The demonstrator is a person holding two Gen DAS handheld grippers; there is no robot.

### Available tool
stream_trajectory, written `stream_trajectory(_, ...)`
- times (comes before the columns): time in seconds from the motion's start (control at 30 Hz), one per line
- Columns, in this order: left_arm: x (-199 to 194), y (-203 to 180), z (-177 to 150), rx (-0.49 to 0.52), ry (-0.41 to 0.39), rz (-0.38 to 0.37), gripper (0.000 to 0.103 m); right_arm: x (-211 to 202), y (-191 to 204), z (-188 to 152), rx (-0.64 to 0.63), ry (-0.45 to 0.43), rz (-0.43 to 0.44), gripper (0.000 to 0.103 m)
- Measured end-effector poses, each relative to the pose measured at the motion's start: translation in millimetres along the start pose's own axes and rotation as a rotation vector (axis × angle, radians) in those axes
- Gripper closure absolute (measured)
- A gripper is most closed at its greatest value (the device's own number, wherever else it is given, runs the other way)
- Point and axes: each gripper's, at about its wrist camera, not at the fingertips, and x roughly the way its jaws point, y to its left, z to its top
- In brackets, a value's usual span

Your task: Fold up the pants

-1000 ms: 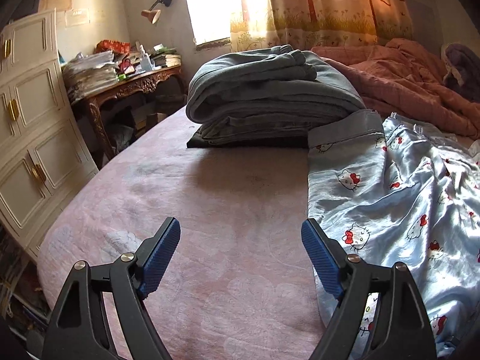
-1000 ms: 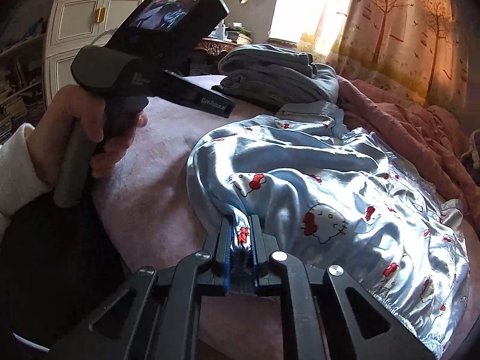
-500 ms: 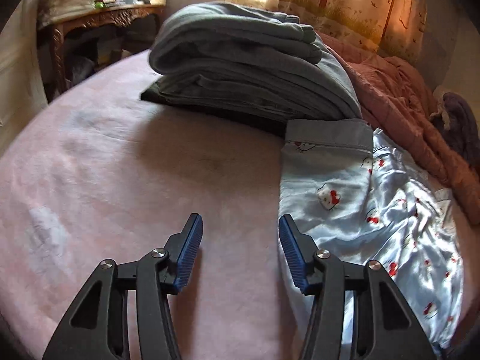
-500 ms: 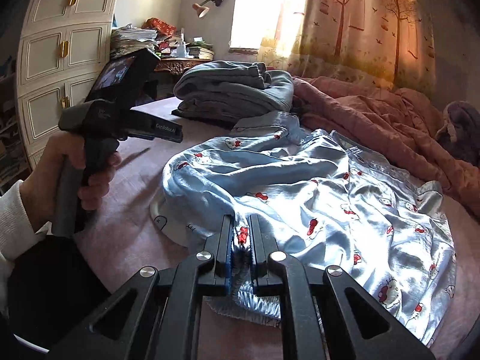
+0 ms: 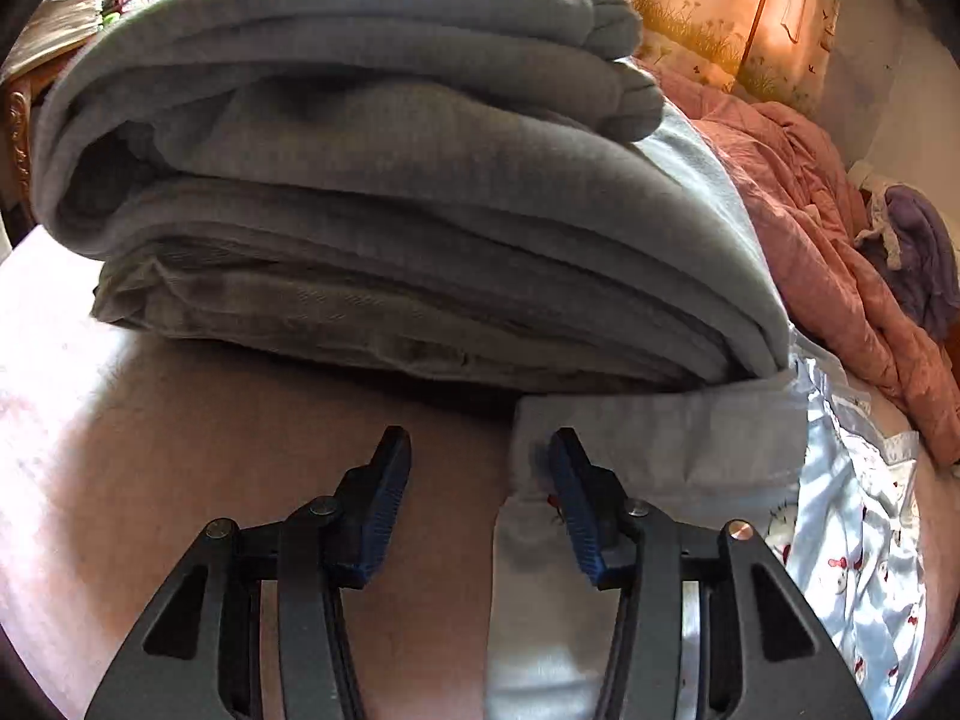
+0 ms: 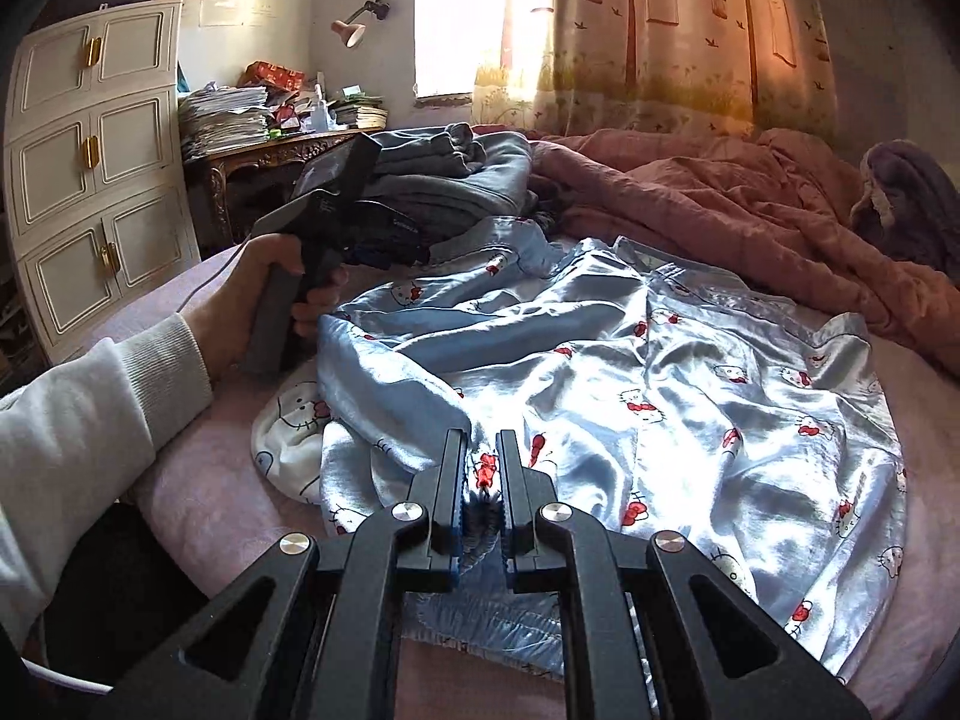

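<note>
Light blue satin pants (image 6: 600, 360) with a red-bowed cat print lie crumpled across the pink bed sheet (image 6: 198, 516). My right gripper (image 6: 482, 450) is shut on their gathered waistband at the near edge. In the left wrist view the far cuff of the pants (image 5: 660, 450) lies against the grey stack. My left gripper (image 5: 480, 468) is closing over the cuff's left corner. One finger (image 5: 576, 492) rests over the fabric, the other over the sheet, and the pads do not press the cloth. A hand (image 6: 252, 300) holds the left tool.
A stack of folded grey clothes (image 5: 390, 180) rises just beyond the left gripper. A rumpled pink quilt (image 6: 720, 198) fills the back right, with a purple cloth (image 6: 900, 192) beside it. A white cabinet (image 6: 90, 180) and a cluttered desk (image 6: 258, 144) stand left. A white cat-print cloth (image 6: 294, 420) lies under the pants.
My left gripper has moved forward up to the grey stack and onto the cuff corner, and its jaws have narrowed. The right gripper has drawn back and rolled, still holding the waistband.
</note>
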Motion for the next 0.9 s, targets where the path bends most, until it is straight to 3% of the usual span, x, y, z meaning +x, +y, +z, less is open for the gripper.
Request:
stream_trajectory(0.07, 1.4, 4.3, -1.2, -0.022, 0.014, -0.084, 0.088, 1.5, -1.9, -0.8, -0.006, 0.011, 0.004, 0.094)
stream_trajectory(0.13, -1.3, 7.5, -4.6, -0.038, 0.013, -0.134, 0.101, 1.4, -3.7, -1.0, -0.014, 0.006, -0.001, 0.094)
stream_trajectory(0.27, -19.0, 8.9, -10.1, -0.035, -0.046, -0.173, 0.102, -0.8, -6.6, 2.3, -0.006, -0.009, -0.007, 0.094)
stream_trajectory(0.37, -24.9, 8.7, -9.7, -0.025, -0.075, -0.161, 0.099, -3.9, -7.4, 5.0, 0.003, -0.021, -0.002, 0.094)
stream_trajectory(0.4, -23.4, 10.9, -9.2, -0.03, -0.066, -0.139, 0.091, -5.0, -6.9, 5.6, 0.003, -0.027, -0.005, 0.094)
stream_trajectory(0.47, -14.8, 11.3, -3.7, -0.052, -0.023, -0.12, 0.039, -6.5, -5.1, 5.1, 0.0, -0.032, -0.007, 0.094)
stream_trajectory(0.5, -11.0, 13.8, -2.4, -0.065, 0.001, -0.118, 0.035, -6.4, -4.0, 4.6, -0.003, -0.031, -0.009, 0.094)
stream_trajectory(0.63, -3.7, 20.0, 2.0, -0.094, 0.024, -0.167, 0.035, -4.8, -2.7, 1.9, -0.02, -0.027, -0.022, 0.094)
stream_trajectory(0.67, -2.4, 20.7, 2.2, -0.095, 0.025, -0.198, 0.039, -4.1, -3.6, 1.3, -0.023, -0.026, -0.027, 0.094)
stream_trajectory(0.7, -2.3, 22.6, 1.8, -0.093, 0.025, -0.246, 0.046, -2.9, -4.2, 0.9, -0.025, -0.022, -0.031, 0.094)
stream_trajectory(0.73, -1.6, 24.5, 1.6, -0.089, 0.035, -0.304, 0.065, -1.7, -5.4, 0.3, -0.024, -0.016, -0.035, 0.094)
stream_trajectory(0.77, -0.6, 22.5, 1.3, -0.079, 0.047, -0.337, 0.069, -0.6, -6.7, -0.2, -0.019, -0.011, -0.036, 0.094)
stream_trajectory(0.9, 13.7, 7.4, 1.9, -0.026, 0.114, -0.31, 0.066, 1.8, -11.0, -0.4, -0.003, 0.002, -0.035, 0.094)
